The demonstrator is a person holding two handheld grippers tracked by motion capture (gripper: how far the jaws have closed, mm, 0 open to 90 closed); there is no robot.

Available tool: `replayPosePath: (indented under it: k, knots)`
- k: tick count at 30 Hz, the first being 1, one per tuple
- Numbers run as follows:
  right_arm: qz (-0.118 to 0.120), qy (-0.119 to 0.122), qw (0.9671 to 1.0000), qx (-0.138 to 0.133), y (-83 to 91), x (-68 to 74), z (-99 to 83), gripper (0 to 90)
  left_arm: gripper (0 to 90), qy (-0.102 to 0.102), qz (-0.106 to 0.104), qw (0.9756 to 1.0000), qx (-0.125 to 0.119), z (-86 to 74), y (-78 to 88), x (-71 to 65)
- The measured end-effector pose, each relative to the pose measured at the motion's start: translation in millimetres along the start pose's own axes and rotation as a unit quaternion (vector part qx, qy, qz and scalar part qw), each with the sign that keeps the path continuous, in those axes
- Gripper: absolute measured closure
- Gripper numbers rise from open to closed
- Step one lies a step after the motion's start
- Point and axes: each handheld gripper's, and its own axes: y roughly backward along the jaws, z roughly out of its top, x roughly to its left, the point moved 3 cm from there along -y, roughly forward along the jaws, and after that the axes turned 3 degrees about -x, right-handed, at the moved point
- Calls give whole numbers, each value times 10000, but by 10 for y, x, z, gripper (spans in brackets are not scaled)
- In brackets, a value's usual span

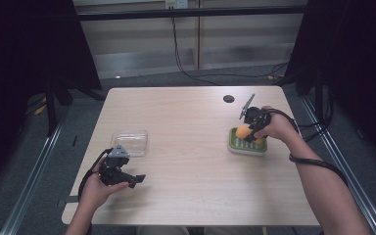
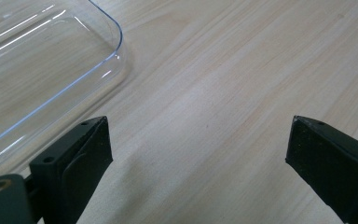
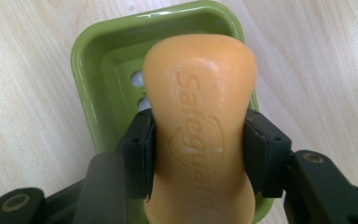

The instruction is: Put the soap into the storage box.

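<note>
**A recording room in a lab, not a home**

One light wooden table (image 1: 186,147) stands alone on a grey floor (image 1: 44,161). Black curtains (image 1: 24,44) hang at 9 and 3 o'clock. At 12 o'clock a dark bar (image 1: 191,12) crosses a plain panelled wall (image 1: 142,39), and black cables (image 1: 186,63) hang from a socket down to the floor

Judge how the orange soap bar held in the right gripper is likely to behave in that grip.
The soap bar looks rigid: it keeps its shape between the jaws of the right gripper. Its smooth, slightly glossy skin could be slippery, though its narrowed waist, where the jaws sit, probably helps. If dropped, it would likely land in the green dish beneath.
</note>
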Motion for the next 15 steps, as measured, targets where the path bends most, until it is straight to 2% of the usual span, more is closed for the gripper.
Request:
replayPosePath:
  k: [7,8,11,15]
  knots:
    - [-3,1,10000,24,-33,-2,-3,503,64,-13,13,10000,33,0,7,6]
    - [10,-59,10000,44,-35,7,-2,503,64,-13,12,10000,38,0,8,7]
    - [33,44,10000,8,-40,2,6,503,64,-19,18,10000,37,0,7,7]
    - [42,46,10000,31,-51,18,6,503,64,-19,11,10000,44,2,6,5]
